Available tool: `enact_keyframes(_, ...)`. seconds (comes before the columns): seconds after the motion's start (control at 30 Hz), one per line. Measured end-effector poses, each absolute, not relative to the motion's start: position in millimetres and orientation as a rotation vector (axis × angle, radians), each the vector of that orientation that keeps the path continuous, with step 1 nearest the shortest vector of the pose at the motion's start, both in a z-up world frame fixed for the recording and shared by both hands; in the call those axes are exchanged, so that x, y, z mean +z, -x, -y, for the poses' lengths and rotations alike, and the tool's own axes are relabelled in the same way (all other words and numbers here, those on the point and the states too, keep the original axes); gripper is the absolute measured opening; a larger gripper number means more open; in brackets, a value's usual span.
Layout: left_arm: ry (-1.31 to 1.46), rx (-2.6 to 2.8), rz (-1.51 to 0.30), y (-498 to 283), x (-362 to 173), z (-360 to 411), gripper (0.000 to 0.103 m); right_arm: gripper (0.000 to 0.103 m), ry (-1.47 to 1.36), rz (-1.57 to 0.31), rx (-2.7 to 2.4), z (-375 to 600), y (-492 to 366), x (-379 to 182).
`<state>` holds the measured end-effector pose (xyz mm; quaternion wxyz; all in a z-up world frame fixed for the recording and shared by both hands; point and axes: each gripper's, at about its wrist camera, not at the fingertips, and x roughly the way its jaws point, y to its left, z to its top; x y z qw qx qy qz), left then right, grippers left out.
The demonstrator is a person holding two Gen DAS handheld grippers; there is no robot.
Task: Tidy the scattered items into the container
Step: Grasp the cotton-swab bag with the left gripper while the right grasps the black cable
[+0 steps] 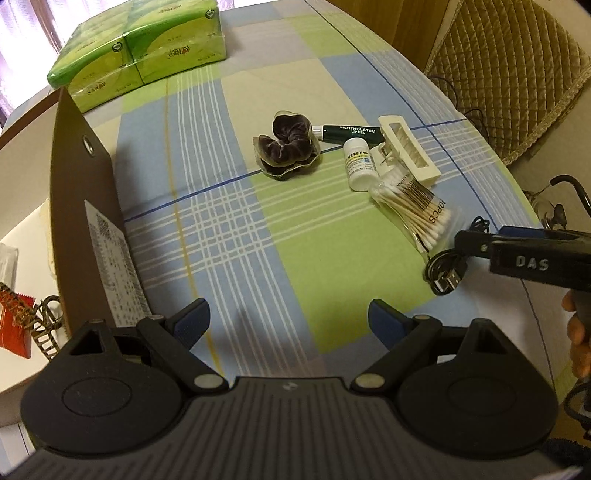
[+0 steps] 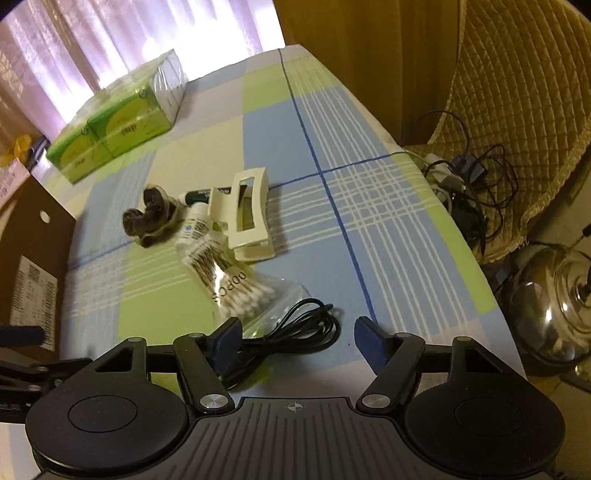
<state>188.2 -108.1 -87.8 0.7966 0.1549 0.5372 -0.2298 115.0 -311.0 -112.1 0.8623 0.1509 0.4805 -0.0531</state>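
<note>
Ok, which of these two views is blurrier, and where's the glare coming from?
The right wrist view is softer: the scrunchie and cotton swab bag look smeared, and the bright curtain behind the tissue pack washes out. In the left wrist view print stays readable; both bend the tablecloth's straight lines.

Bare cloth [image 1: 280,236] (wide) between box wall [image 1: 79,192] and item cluster [image 1: 369,162].

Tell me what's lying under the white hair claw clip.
The hair claw clip rests partly on the cotton swab bag and against the small white bottle. The lip gel tube's far end is hidden behind it. Anything else beneath is covered.
</note>
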Motion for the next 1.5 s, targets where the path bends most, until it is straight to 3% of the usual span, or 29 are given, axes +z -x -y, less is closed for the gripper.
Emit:
enact_keyframes(0.5,-0.289,-0.587,-1.168,-191.4,-96.3,150.7,0.09,0.044,-0.037,-1.017,0.021,324.0,-92.3,-121.3)
enact_keyframes(0.93,-0.185,-0.611,-1.165,-208.3,-108.4,212.3,0.089,0.044,-0.173,-0.95,-0.019,365.8,-89.2,-114.4)
enact_keyframes(1.13,-0.168,-0.569,-1.209,-218.1,-125.0,213.3,0.066,0.044,-0.276,-0.98,-0.06,376.5,-79.1,-107.5)
enact_keyframes(1.3,-0.119,-0.605,-1.212,-217.1,-123.0,200.0,0.035,0.044,-0.372,-1.018,-0.074,378.0,-72.6,-104.4)
enact_keyframes(1.5,-0.111,-0.602,-1.212,-211.6,-121.8,172.6,0.028,0.044,-0.352,-1.037,-0.063,369.5,-71.0,-106.1)
